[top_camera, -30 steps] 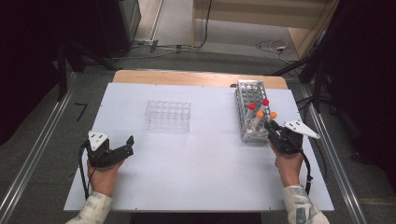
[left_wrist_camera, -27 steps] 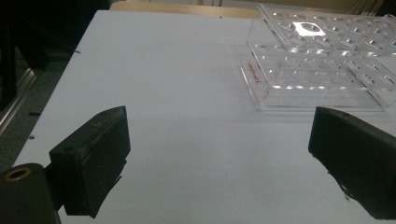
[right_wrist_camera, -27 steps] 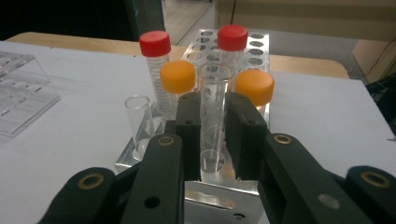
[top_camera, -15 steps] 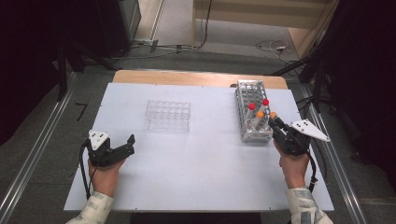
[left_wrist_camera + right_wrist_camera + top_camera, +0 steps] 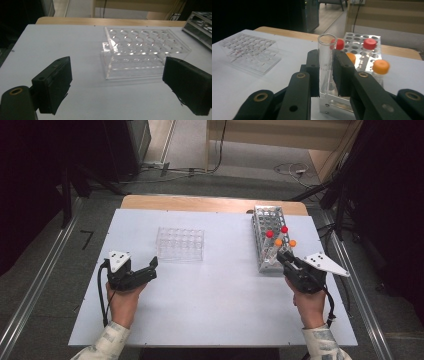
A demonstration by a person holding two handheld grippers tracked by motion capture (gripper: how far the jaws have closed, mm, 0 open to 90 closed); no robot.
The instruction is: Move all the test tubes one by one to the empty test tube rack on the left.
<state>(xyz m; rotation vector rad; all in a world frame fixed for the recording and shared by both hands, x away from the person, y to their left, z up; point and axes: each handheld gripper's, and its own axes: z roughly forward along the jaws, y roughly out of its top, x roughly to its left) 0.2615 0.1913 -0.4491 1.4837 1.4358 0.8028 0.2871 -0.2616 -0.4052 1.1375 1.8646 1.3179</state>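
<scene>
The right gripper is closed on an uncapped glass tube at the metal rack's near corner, the open left gripper holds nothing, and the clear rack left of it is unfilled, so transfer seems just begun.

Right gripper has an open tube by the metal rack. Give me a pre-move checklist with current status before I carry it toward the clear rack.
1. Right gripper shut on the tube: ok.
2. Tube upright between the pads, open end up: ok.
3. Tube bottom clear of the metal rack: cannot tell, the jaws hide its bottom.
4. Capped tubes standing apart from the held tube: ok.
5. Clear rack with free holes on the table: ok.
6. Left gripper open, near the clear rack, not touching it: ok.
</scene>
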